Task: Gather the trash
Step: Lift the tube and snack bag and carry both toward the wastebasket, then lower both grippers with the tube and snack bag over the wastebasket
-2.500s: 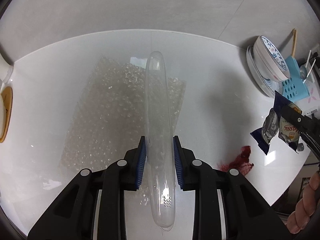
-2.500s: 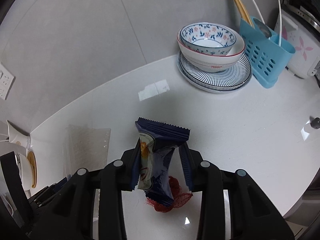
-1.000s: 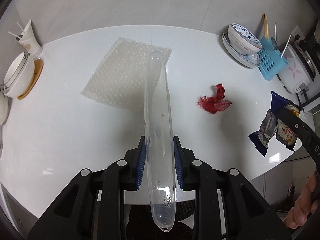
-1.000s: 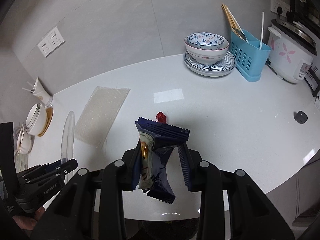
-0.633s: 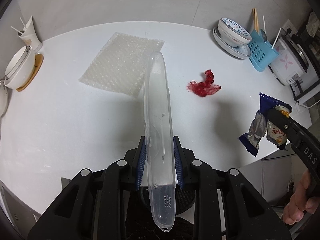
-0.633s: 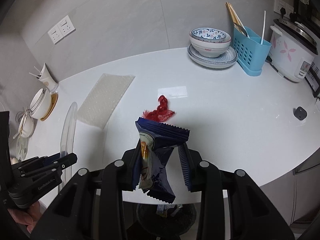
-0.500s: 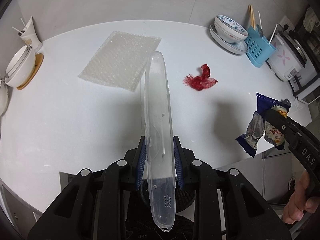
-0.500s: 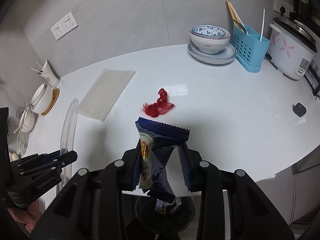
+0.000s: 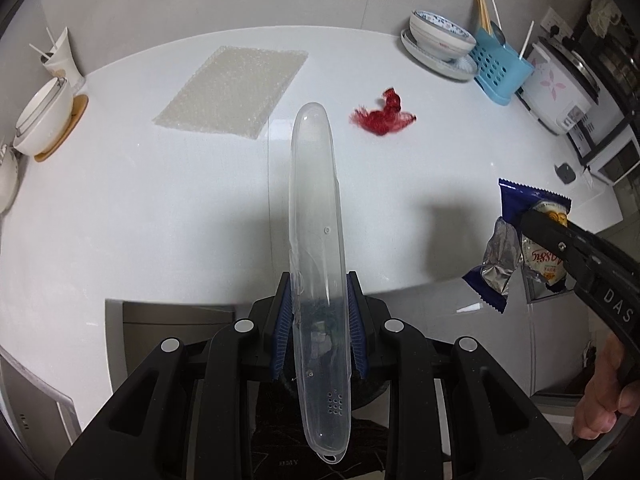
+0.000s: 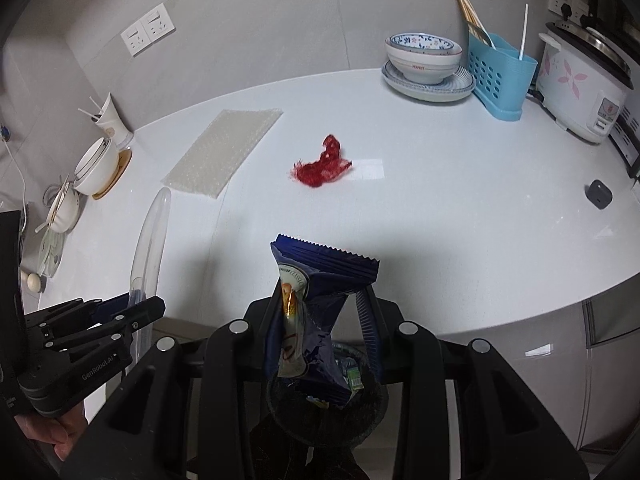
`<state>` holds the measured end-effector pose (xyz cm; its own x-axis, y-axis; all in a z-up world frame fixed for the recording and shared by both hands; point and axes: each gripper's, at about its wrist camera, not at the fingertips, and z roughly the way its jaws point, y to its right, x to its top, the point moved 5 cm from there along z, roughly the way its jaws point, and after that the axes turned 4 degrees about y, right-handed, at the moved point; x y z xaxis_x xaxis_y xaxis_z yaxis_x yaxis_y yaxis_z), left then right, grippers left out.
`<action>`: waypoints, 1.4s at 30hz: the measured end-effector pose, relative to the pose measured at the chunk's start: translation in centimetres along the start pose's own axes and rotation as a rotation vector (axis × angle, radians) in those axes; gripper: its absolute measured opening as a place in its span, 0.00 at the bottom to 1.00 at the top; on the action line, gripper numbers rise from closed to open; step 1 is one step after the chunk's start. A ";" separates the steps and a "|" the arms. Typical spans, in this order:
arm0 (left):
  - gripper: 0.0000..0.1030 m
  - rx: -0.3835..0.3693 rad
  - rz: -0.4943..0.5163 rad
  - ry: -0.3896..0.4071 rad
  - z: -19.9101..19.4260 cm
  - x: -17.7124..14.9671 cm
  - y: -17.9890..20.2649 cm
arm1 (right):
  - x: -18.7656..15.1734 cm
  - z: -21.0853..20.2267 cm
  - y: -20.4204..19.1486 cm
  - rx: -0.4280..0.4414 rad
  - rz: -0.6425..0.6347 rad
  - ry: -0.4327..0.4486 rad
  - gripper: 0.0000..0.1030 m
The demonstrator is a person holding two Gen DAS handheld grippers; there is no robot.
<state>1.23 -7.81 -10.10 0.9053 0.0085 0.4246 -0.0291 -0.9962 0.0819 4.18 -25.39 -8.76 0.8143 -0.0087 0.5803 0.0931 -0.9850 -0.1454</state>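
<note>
We see a long clear plastic toothbrush-style case [image 9: 318, 248] clamped between the blue pads of the left gripper [image 9: 319, 332], jaws narrow on it, the case sticking forward over the edge of the white countertop [image 9: 160, 220] and its vented end hanging back toward the camera. In the right gripper [image 10: 326, 320] we have a crumpled dark blue snack wrapper [image 10: 316, 304] with a serrated top edge, pinched between the jaws, held off the counter's front edge. Directly below the wrapper we see a round dark trash bin [image 10: 326, 412] with some scraps inside; the same bin shows dimly under the case in the left view. Still lying on the counter: a red mesh net scrap [image 10: 320, 166] near the middle, and a flat sheet of bubble wrap [image 10: 224, 150] to its left, well apart from both grippers. Farther out, a patterned bowl on stacked plates [image 10: 426, 66], a light blue perforated utensil holder [image 10: 500, 74] just beside it, and a white rice cooker with pink flowers [image 10: 580, 88] at the right end. At the left end, a white bowl on a wooden coaster [image 10: 98, 168] and a white paper cup [image 10: 112, 122]. A bare hand [image 9: 608, 396] grips the right tool's handle.
</note>
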 end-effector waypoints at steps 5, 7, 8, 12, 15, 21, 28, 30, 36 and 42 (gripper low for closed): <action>0.25 -0.013 0.033 -0.008 -0.6 -3.3 0.8 | -2.0 -0.5 0.0 0.020 -0.004 -0.013 0.31; 0.24 -0.008 0.041 -0.030 -0.5 -4.5 0.8 | -3.0 -0.6 -0.2 0.032 -0.016 -0.022 0.31; 0.25 -0.016 0.043 -0.033 -0.6 -5.1 0.8 | -3.5 -0.6 -0.3 0.040 -0.023 -0.025 0.31; 0.25 -0.015 0.050 -0.052 -0.5 -7.2 0.4 | -5.9 -0.1 -0.5 0.055 -0.037 -0.058 0.31; 0.24 -0.007 0.057 -0.072 -0.2 -8.9 -0.1 | -7.8 0.0 -0.5 0.082 -0.036 -0.070 0.31; 0.24 -0.019 0.056 -0.113 1.5 -11.8 -0.7 | -11.0 0.9 -0.3 0.103 -0.034 -0.106 0.31; 0.24 -0.081 0.042 -0.129 3.8 -14.2 -0.2 | -14.9 3.9 -0.2 0.122 -0.041 -0.139 0.31; 0.24 -0.105 0.048 -0.124 4.4 -14.8 0.0 | -15.8 4.7 0.0 0.124 -0.044 -0.146 0.31; 0.24 -0.118 0.042 -0.175 7.5 -16.6 -0.3 | -17.9 7.5 0.5 0.086 -0.073 -0.174 0.31; 0.24 -0.102 0.046 -0.201 10.6 -17.5 -0.6 | -19.3 10.3 1.0 0.061 -0.072 -0.204 0.31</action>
<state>-10.14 -8.26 -27.12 0.9680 -0.0641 0.2427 -0.1056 -0.9811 0.1620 -5.59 -24.47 -28.37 0.9028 0.1027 0.4176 0.1850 -0.9694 -0.1616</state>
